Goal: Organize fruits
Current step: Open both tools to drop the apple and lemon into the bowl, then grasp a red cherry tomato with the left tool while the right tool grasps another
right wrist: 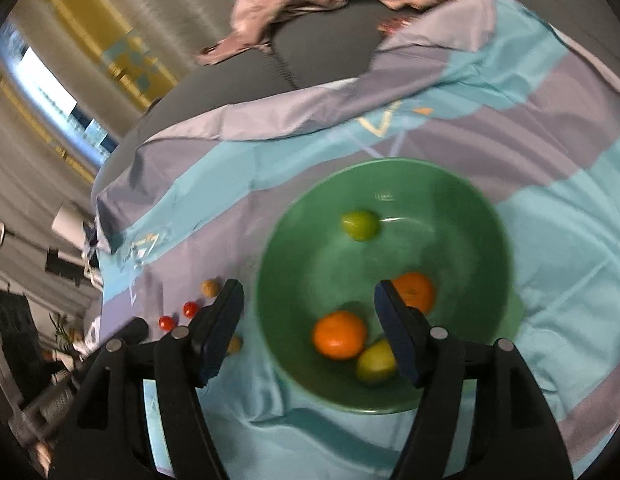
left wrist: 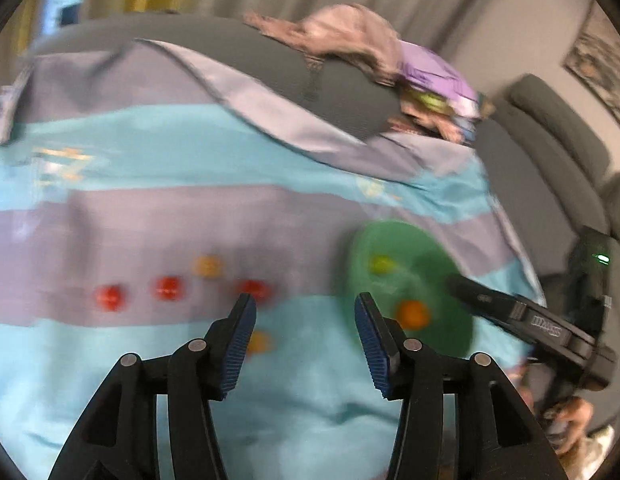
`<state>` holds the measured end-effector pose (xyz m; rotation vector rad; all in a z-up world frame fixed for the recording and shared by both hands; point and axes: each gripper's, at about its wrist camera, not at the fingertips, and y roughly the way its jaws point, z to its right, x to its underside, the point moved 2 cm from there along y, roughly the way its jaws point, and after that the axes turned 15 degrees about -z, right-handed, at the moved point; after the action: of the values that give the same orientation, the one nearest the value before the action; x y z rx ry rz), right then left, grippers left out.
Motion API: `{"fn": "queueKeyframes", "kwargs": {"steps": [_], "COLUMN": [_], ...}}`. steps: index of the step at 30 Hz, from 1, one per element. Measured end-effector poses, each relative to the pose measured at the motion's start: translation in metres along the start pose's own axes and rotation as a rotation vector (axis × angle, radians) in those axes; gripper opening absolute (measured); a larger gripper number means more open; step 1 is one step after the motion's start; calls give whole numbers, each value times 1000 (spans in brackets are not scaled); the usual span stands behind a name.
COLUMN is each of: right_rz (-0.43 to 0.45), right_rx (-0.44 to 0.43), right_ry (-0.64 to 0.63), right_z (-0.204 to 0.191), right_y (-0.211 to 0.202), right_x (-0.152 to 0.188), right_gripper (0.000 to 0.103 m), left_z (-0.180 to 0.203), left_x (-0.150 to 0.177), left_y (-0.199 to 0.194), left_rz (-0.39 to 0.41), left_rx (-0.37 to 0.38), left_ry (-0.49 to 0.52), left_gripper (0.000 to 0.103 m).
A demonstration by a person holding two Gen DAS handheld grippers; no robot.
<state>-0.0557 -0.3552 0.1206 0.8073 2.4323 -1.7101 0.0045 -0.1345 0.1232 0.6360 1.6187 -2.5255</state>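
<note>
Green bowl (right wrist: 485,216) has open floor in the middle, fruit hugging the near side. Left of it, small red tomatoes (right wrist: 178,316) dot the cloth (right wrist: 549,280); bare cloth to the right.

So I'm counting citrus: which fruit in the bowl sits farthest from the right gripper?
The lime, alone toward the green bowl's far side; both oranges and the other yellow-green fruit cluster near the right gripper.

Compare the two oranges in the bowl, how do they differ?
In the right wrist view, the near orange shows whole and touches a yellow-green fruit; the far orange is partly hidden behind a gripper finger and touches no other fruit. The near orange looks a bit larger, perhaps only from the lens. Both are round, bright orange and lie in the green bowl.
</note>
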Motion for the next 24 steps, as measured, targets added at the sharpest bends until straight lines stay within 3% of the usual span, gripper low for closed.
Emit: {"fn": "queueKeyframes", "kwargs": {"steps": [2,5,10,14,18,24], "right_rz": [-20,-71,-190,-299,-366,-380], "right_rx": [-7,-38,-63,-56,-78,47], "right_ry": [-49,-110,-202,-262,-282,-361], "right_z": [-17,-48,-94,-113,-120,-132], "right_y": [6,21,64,106,137,157], "right_x": [0,0,-2,1,13,26], "right_gripper": [69,69,64,47,44,43], "left_z": [-33,-70,-124,-141,-141,-149], "left_x": [1,4,6,-1,-4,-4], "left_y": [-11,-17,6,31,47,65], "left_rz": [26,46,15,-37,-52,-86], "left_rx": [-104,-172,-109,-95,-95,-99], "left_ry": [-45,-111,-244,-286,-285,-299], "left_gripper": [51,51,50,50,49,45]}}
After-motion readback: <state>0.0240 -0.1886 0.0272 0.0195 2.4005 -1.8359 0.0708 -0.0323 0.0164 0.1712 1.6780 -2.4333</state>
